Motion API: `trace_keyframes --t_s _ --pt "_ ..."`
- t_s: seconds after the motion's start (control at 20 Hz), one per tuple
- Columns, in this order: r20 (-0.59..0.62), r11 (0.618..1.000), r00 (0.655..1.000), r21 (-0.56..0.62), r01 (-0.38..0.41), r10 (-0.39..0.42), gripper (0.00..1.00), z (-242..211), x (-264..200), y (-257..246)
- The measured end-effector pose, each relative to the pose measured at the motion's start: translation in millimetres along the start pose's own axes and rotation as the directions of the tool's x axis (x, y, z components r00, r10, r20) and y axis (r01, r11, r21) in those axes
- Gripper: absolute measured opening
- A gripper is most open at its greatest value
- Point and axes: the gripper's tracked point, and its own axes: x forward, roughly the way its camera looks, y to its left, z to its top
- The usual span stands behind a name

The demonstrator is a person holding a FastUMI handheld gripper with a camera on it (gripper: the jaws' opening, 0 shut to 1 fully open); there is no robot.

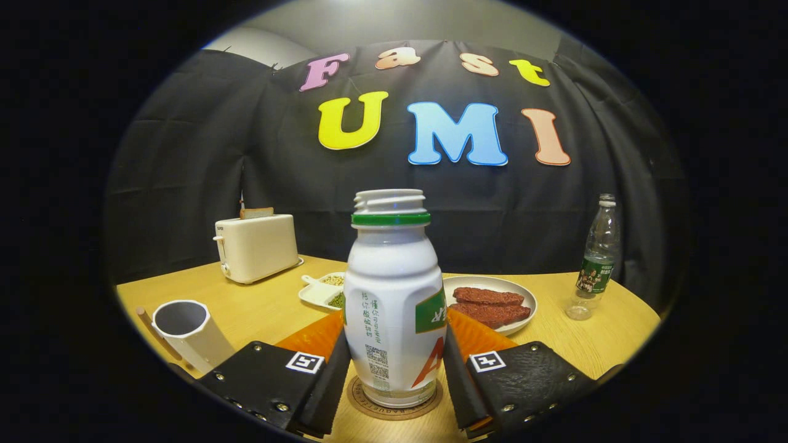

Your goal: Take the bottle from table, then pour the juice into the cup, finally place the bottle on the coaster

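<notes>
Upright between the jaws of the hand-held gripper (396,375), a white plastic bottle with a green neck ring (394,295) stands on a round cork coaster (394,403) on the pale wooden surface (615,344). Both fingers flank its sides; whether they press cannot be told. A white cup (188,332) lies well left.

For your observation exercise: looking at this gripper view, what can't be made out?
- Coaster: mostly covered by the bottle standing on it.
- Gripper contact: fingers flank the bottle; pressing or not is unclear.
- Cup: inside shadowed, contents unreadable.
- Small dish: partly behind the bottle.
</notes>
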Motion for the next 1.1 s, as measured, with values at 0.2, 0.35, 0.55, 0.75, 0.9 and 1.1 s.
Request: trace_keyframes --t_s 0.2,0.35,0.55,0.75,0.9,1.1 --pt "0.014 1.000 1.000 0.007 0.000 0.000 0.72 0 0 -1" --pt "0.021 1.000 1.000 0.022 -0.002 0.001 0.71 -2 0 -3" --pt "0.027 1.000 1.000 0.023 -0.004 0.004 0.72 -4 -1 -2" --pt "0.006 1.000 1.000 0.001 -0.029 0.029 0.88 -10 -1 4" --pt "0.018 0.999 1.000 -0.032 -0.003 0.003 0.99 3 -6 2" --pt "0.059 1.000 0.998 -0.010 0.029 -0.028 0.98 37 -22 -3"
